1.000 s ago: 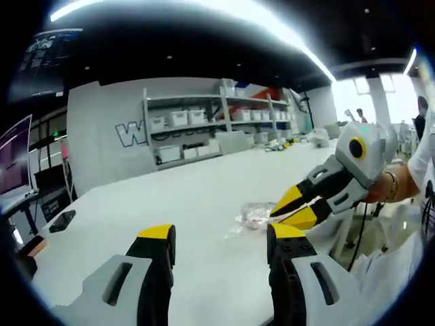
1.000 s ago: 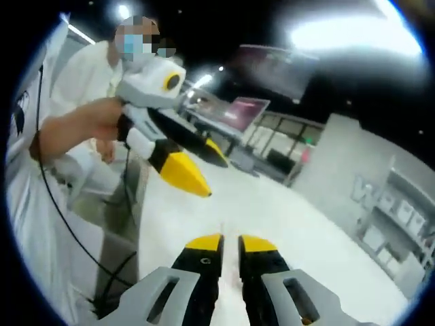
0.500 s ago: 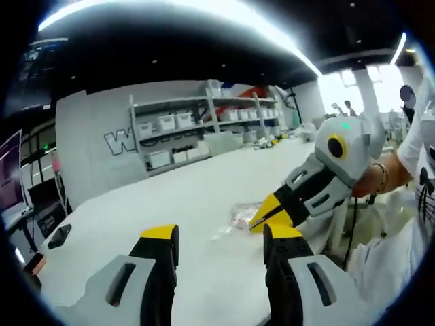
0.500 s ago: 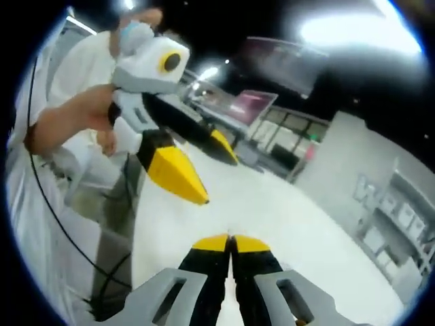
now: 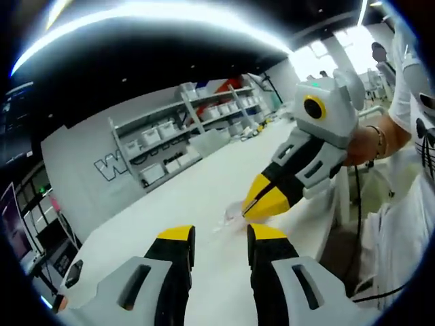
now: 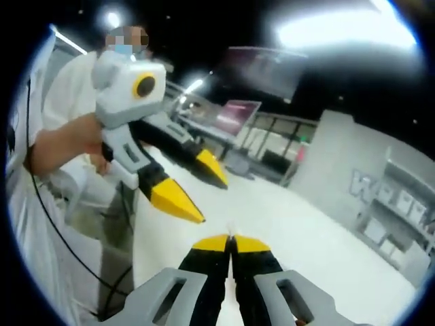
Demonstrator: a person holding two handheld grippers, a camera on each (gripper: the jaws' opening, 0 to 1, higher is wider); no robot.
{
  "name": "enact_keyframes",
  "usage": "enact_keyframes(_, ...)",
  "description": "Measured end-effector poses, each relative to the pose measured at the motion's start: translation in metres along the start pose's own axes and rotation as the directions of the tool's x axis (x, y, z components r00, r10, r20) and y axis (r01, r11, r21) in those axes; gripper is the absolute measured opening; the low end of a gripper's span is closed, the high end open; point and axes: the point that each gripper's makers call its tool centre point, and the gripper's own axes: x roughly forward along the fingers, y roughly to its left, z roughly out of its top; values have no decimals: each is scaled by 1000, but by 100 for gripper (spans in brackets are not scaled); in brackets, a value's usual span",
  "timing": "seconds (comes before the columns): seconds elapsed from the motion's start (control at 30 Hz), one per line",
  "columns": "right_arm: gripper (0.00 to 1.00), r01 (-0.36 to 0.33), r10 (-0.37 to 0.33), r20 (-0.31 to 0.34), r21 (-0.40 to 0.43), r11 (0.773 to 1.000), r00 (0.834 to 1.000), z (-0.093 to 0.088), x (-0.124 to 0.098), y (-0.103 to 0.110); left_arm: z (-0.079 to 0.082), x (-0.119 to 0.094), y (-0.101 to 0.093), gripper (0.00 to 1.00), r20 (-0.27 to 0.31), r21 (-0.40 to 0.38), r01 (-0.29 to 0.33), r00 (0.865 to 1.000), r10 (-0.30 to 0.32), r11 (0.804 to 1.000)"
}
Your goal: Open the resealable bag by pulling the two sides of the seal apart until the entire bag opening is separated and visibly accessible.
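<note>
The right hand-held gripper [image 6: 230, 239], jaws pressed together, pinches 1 side of the clear bag [image 5: 231, 216] at center frame, just above the white bench [image 5: 204, 183]. The left hand-held gripper [image 5: 219, 234], jaws spread, nears the bag, probably for the other side.

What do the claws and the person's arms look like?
Each claw has pale grey arms with slots, black fingers and yellow tips. The right claw has a grey box body with a green light; the left claw is built the same. A black cable hangs below it. The person wears a white top and a bracelet.
</note>
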Motion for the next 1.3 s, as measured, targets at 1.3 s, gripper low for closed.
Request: enact_keyframes(1.3,0,3,-5,24,73,997,1000,0,3,0,-14,20,-9,6,-70,561,-29,994,82,827)
